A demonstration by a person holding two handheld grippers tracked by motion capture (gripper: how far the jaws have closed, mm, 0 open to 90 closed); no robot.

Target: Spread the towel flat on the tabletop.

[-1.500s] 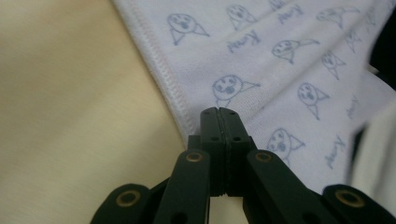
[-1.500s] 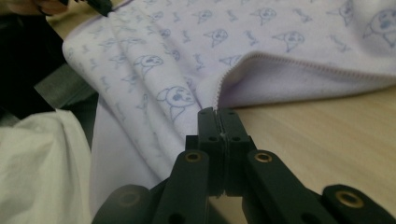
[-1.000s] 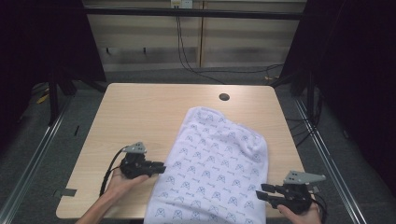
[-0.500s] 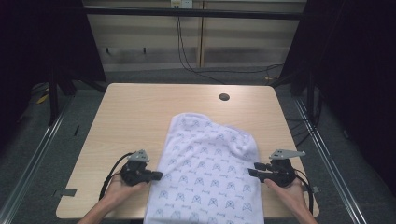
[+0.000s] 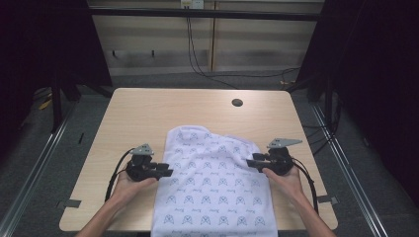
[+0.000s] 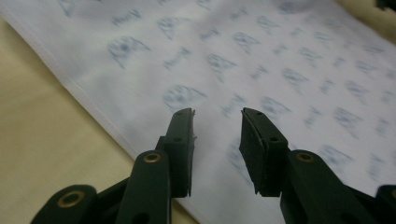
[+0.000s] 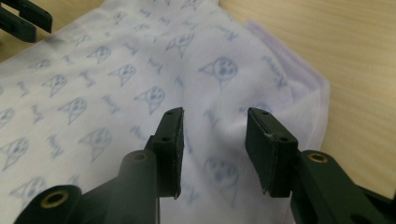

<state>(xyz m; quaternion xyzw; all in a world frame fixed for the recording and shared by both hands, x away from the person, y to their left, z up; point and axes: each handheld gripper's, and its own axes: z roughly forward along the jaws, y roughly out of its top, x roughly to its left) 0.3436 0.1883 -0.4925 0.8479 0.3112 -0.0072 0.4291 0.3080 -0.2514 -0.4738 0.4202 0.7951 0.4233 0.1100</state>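
A white cloth [image 5: 212,187] printed with small blue figures lies on the wooden table [image 5: 148,118], and its near end hangs over the front edge. My left gripper [image 5: 168,173] is at the cloth's left hem; its jaws have just been opening and stand open, with the cloth [image 6: 280,70] under them and nothing between the pads. The left gripper's own view has the gripper [image 6: 217,114] over that hem. At the cloth's right edge my right gripper [image 5: 251,160] points inward, also open. In its own view the gripper [image 7: 215,114] hovers over a rumpled corner of the cloth [image 7: 116,93].
A small dark round hole [image 5: 237,102] sits in the tabletop near the far edge. Bare wood [image 5: 123,128] lies left of and beyond the cloth. Cables [image 5: 197,54] hang at the wall behind the table. Metal floor rails [image 5: 39,153] flank it on both sides.
The cloth's far end has come nearer and the cloth now lies straighter. The right gripper moved from the table's front right corner up and inward to the cloth's right edge.
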